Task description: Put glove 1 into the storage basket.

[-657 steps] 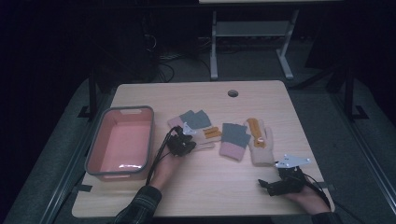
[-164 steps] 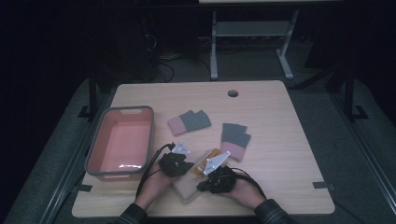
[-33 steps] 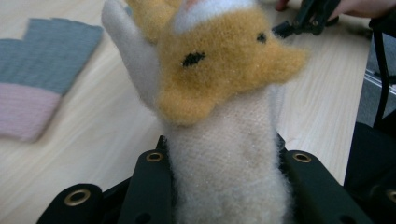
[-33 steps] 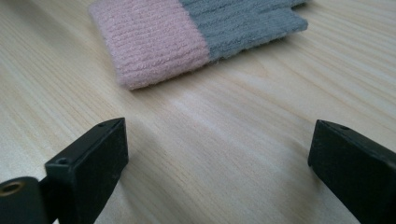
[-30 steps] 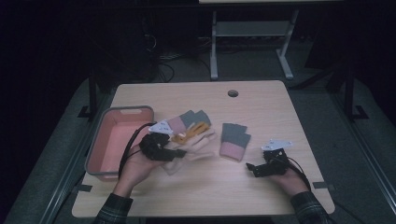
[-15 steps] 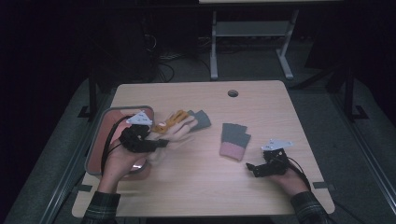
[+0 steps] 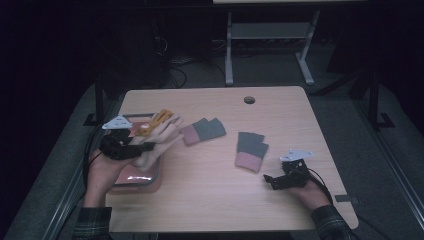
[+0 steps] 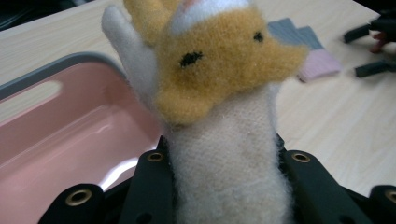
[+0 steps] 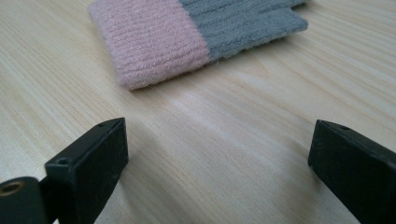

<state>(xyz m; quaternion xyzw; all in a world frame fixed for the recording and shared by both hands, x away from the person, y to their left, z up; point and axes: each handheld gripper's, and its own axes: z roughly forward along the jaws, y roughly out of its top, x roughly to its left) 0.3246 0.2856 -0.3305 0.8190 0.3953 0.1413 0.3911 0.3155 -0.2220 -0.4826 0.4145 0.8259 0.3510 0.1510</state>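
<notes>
The left gripper (image 7: 142,148) is pinching the fuzzy cream-and-orange glove (image 8: 219,93) and has carried it over the pink plastic bin (image 8: 70,154) at the table's left edge, ready to drop. The right gripper (image 7: 274,181) is resting, jaws spread.

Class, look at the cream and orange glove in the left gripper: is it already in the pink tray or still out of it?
Out. The left gripper holds the glove clamped in its jaws above the pink tray.

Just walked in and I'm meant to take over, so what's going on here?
A person is tidying gloves off a wooden table. The left claw is clamped on a cream glove with an orange animal face, holding it over the pink bin. The right claw rests open on the table beside a pink-and-grey glove; another lies mid-table.
</notes>
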